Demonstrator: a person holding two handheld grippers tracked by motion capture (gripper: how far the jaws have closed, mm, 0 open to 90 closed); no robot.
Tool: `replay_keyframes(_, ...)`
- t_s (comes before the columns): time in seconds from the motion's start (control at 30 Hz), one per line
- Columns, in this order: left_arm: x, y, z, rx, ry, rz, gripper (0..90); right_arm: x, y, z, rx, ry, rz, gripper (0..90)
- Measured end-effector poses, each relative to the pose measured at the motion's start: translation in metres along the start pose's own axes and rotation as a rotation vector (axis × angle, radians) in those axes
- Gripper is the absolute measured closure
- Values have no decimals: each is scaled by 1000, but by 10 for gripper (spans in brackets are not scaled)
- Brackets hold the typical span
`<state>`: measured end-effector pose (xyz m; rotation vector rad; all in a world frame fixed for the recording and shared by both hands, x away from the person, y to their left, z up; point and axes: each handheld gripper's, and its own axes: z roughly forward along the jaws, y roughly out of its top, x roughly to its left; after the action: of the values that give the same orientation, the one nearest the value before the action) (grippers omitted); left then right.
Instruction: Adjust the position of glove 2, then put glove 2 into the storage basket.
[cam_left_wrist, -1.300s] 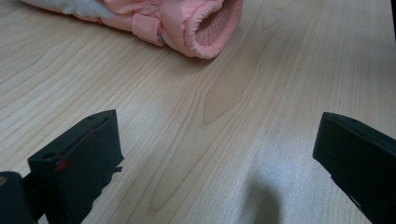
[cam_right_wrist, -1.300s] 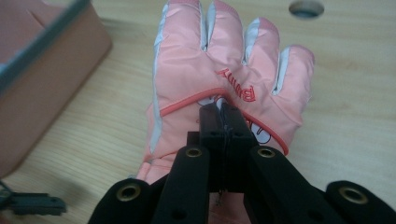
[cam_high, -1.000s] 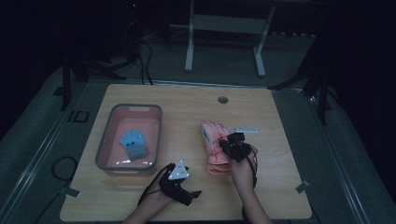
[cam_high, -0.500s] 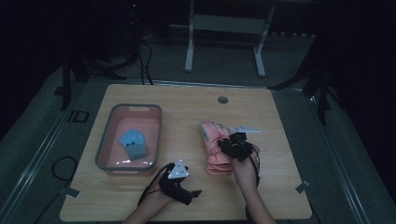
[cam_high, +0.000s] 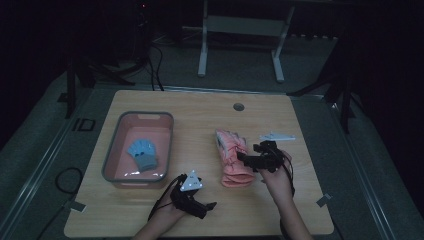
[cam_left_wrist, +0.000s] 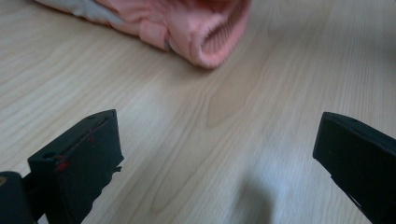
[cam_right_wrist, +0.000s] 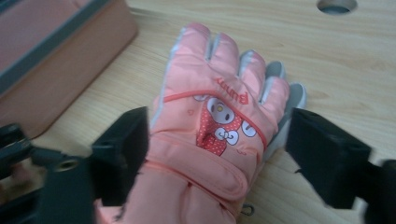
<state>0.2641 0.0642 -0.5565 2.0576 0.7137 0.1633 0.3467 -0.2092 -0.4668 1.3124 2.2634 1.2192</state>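
Observation:
A pink child's glove (cam_high: 232, 157) lies flat on the wooden table, fingers pointing away from me. My right gripper (cam_high: 246, 159) hovers at its right side, and its jaws have just been opening. In the right gripper view the glove (cam_right_wrist: 215, 126) lies beneath and between the spread pads (cam_right_wrist: 123, 149), which do not press on it. My left gripper (cam_high: 207, 205) rests near the front edge, open and empty. Its view shows the glove's cuff (cam_left_wrist: 210, 32) ahead of the wide jaws. A blue glove (cam_high: 142, 152) lies in the pink bin (cam_high: 145, 116).
The bin stands at the table's left. A round cable hole (cam_high: 238, 106) sits at the back centre of the table. Metal stand legs (cam_high: 202, 50) rise behind the table. A cable loop (cam_high: 67, 180) lies on the floor at the left.
The right gripper's jaws have spread from shut to wide, letting go of the pink glove, and the hand has drawn a little to the right. The left gripper has stayed put.

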Motion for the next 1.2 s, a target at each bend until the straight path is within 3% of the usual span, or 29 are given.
replay_keyframes(0.07,-1,5,-2,5,-10,-4,13,-2,-2,-3,-4,-4,-48,149)
replay_keyframes(0.17,-3,15,-3,26,1,13,14,-8,-4,-10,-3,53,-83,152)
replay_keyframes(0.3,-8,30,-8,20,12,6,14,-14,-6,-17,-18,15,-166,139)
replay_keyframes(0.43,-10,50,-12,15,-16,9,13,-27,-8,-24,-2,16,-110,142)
replay_keyframes(0.5,-10,60,-12,16,-11,21,14,-32,-8,-26,11,25,-80,141)
replay_keyframes(0.57,-9,71,-12,8,-6,26,14,-35,-7,-27,20,18,-78,137)
replay_keyframes(0.63,-6,83,-12,-1,-9,20,14,-37,-5,-27,15,35,-55,133)
replay_keyframes(0.73,-3,99,-10,-8,-1,23,14,-38,-2,-27,3,57,-57,122)
replay_keyframes(0.8,1,108,-7,-4,1,16,14,-39,0,-25,13,46,-78,150)
replay_keyframes(0.9,9,124,1,18,18,-3,53,-41,1,-21,9,42,-87,351)
replay_keyframes(0.93,11,129,3,13,27,-10,62,-42,1,-19,21,38,-88,467)
replay_keyframes(1.03,17,141,8,3,64,-21,137,-43,2,-13,24,60,-67,582)
replay_keyframes(1.1,21,146,13,15,72,-22,176,-42,3,-7,33,66,-61,606)
replay_keyframes(1.17,25,147,19,31,86,-43,333,-40,4,-1,45,78,-66,611)
replay_keyframes(1.2,28,146,23,36,87,-70,363,-40,4,1,45,79,-64,611)
